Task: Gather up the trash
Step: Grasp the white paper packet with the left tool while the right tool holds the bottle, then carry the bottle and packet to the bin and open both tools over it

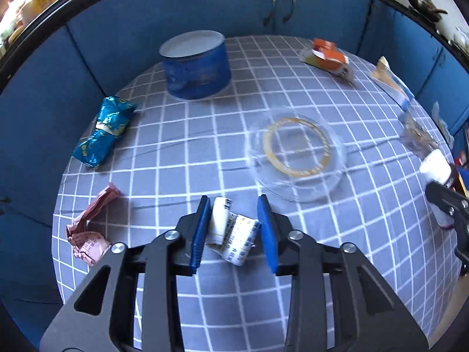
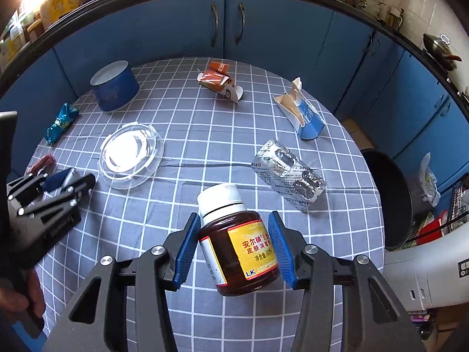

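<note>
Left wrist view: the left hand-held gripper (image 1: 234, 228) has its jaws apart around a crumpled white wrapper (image 1: 231, 233) lying on the table (image 1: 205, 152) at 6 o'clock, not squeezed yet. Looks like mid-pickup; next it needs to close.

Right wrist view: the right hand-held gripper (image 2: 234, 245) is clamped on a brown bottle (image 2: 239, 246), and the dark bin (image 2: 390, 202) sits at 3 o'clock, probably the drop spot.

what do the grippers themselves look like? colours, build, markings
Both alike: left gripper and right gripper have matte black angular linkage arms with triangular cutouts, silver round pivot screws, and blue ribbed pads on two fingers. No cables or sleeves visible.
</note>
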`<state>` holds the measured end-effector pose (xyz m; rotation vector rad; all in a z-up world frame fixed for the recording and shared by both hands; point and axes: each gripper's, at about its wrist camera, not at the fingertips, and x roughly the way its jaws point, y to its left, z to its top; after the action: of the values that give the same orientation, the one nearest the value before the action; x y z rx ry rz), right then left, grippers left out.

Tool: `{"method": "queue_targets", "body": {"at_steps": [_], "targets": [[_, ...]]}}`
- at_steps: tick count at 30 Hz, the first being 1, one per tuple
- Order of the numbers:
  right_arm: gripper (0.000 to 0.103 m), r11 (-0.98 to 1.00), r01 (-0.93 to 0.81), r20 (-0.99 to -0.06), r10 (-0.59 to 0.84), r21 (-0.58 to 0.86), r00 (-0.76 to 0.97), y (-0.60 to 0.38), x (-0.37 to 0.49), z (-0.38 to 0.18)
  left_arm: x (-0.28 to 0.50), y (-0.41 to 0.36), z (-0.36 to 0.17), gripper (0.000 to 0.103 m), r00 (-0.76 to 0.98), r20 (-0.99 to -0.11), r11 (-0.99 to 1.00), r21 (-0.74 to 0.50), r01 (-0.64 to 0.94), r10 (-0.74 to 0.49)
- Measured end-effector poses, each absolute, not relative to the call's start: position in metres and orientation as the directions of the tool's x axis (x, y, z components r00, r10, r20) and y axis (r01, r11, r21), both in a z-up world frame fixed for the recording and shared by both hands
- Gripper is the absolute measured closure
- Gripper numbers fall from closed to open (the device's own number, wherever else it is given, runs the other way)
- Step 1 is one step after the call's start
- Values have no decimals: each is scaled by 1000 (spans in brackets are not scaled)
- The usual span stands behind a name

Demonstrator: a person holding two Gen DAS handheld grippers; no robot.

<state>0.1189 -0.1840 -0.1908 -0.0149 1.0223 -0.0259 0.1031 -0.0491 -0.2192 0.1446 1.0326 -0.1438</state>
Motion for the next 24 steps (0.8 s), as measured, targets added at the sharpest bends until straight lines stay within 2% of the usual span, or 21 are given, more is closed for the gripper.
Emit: {"method": "queue_targets", "body": {"at_steps": [3, 6, 15, 24], "targets": [[56, 1000, 18, -849, -24, -17, 528, -186, 119, -187, 106, -40, -215, 84, 481, -872, 985, -9, 174, -93], [56, 1000, 17, -844, -19, -12, 537, -187, 119, -184, 106, -32, -208, 90, 458, -876, 980, -74, 184, -153], [56, 999, 46, -826, -22, 5, 563, -197, 118, -166, 96, -55, -173, 91, 491, -844, 964, -105, 244, -216], [56, 988, 149, -799, -112, -28, 590, -254, 118, -134, 113, -134, -144, 91, 520, -810, 928, -78, 365, -273]]}}
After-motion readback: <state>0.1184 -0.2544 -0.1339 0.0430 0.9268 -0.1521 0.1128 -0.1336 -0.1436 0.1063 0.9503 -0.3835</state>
